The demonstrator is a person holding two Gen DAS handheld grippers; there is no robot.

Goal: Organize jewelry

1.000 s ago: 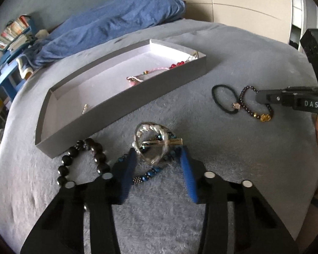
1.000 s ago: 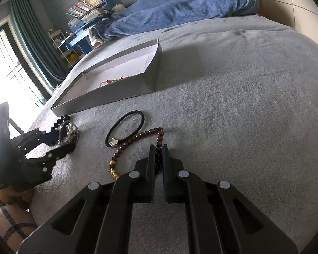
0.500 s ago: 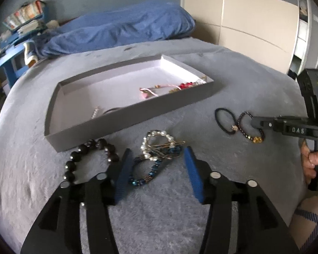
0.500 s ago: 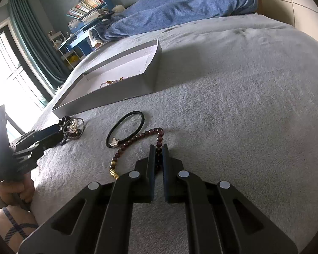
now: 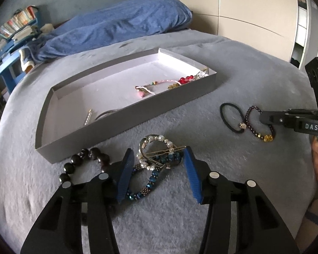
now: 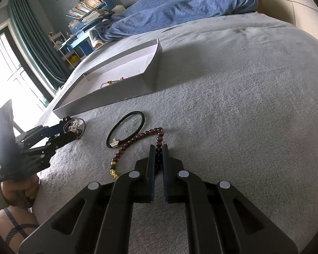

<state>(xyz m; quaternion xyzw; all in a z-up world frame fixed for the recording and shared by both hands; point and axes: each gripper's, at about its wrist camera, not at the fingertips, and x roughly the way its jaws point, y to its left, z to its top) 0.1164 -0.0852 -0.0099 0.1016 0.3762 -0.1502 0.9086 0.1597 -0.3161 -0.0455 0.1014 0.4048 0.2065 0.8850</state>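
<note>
My left gripper (image 5: 158, 154) is open, its blue pads on either side of a tangle of a pearl bracelet (image 5: 156, 142), a gold hair clip and a blue bead bracelet (image 5: 147, 182) on the grey bedspread. A black bead bracelet (image 5: 82, 163) lies just left of it. My right gripper (image 6: 158, 148) is shut on a dark red bead bracelet (image 6: 137, 140) with gold beads, which rests on the bed; it also shows in the left wrist view (image 5: 258, 127). A black hair tie (image 6: 125, 129) lies beside it.
A shallow grey tray (image 5: 137, 114) with a white floor sits further back and holds a pink cord, red beads, a gold chain and a clip. A blue duvet (image 5: 116, 29) lies behind it. Shelves and a window are at the left (image 6: 21, 63).
My left gripper has drawn back and tilted up from the pearl and blue bracelet tangle, then settled around it again. My right gripper has stayed shut on the dark red bracelet.
</note>
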